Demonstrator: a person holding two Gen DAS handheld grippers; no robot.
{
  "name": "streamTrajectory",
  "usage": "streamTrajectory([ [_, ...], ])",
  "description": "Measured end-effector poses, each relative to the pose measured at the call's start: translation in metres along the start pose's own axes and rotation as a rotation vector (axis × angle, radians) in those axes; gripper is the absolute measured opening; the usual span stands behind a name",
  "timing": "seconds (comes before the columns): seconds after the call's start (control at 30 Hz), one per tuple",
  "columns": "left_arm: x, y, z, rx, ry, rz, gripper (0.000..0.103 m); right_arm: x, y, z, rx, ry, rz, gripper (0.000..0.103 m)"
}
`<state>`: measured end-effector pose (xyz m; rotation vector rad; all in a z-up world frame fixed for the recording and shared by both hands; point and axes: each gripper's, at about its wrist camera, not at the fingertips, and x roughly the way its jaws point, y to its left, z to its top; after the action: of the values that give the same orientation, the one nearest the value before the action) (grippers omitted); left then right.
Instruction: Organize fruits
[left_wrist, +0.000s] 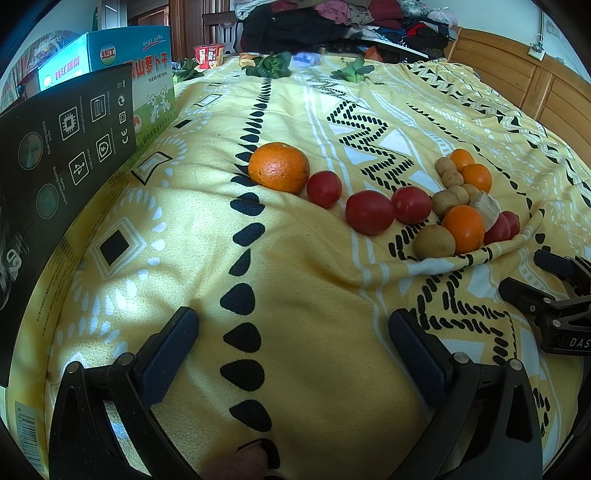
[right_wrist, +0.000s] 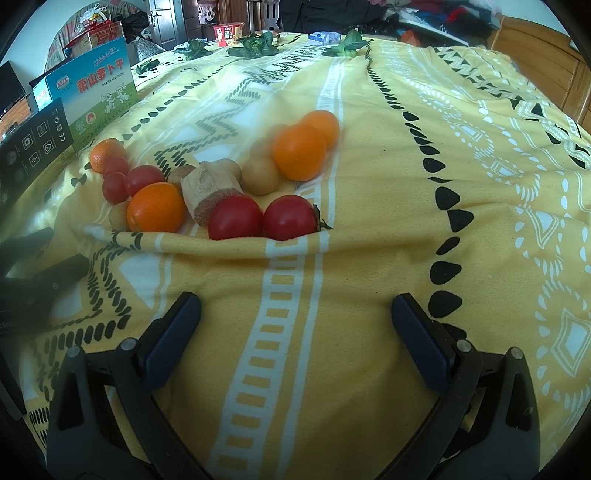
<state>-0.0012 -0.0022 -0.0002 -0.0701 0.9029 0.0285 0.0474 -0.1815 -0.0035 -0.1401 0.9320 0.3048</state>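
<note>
Yellow patterned bedspread (left_wrist: 295, 295) carries oranges (left_wrist: 279, 167) and tomatoes (left_wrist: 369, 212) near its middle; left tongs (left_wrist: 291, 332) and right tongs (right_wrist: 295, 314) hover released, empty.

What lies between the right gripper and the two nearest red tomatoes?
In the right wrist view, only yellow patterned cloth lies between the right gripper and the two tomatoes; a raised fold in it hides their lower edges.

Each wrist view looks forward and down along its own spread fingers, low over the yellow bedspread (left_wrist: 295, 295). Both share the fruit pile (right_wrist: 221, 184), ahead-right of the left gripper (left_wrist: 293, 332), ahead-left of the right gripper (right_wrist: 295, 314).
</note>
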Motion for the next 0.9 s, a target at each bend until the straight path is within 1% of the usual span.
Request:
streamTrajectory([
  [0.9, -0.0026, -0.0007, -0.0001, 0.005, 0.0, 0.007, 0.103, 0.0, -0.0003, -0.0003, 0.0, 0.0, 0.0, 0.103],
])
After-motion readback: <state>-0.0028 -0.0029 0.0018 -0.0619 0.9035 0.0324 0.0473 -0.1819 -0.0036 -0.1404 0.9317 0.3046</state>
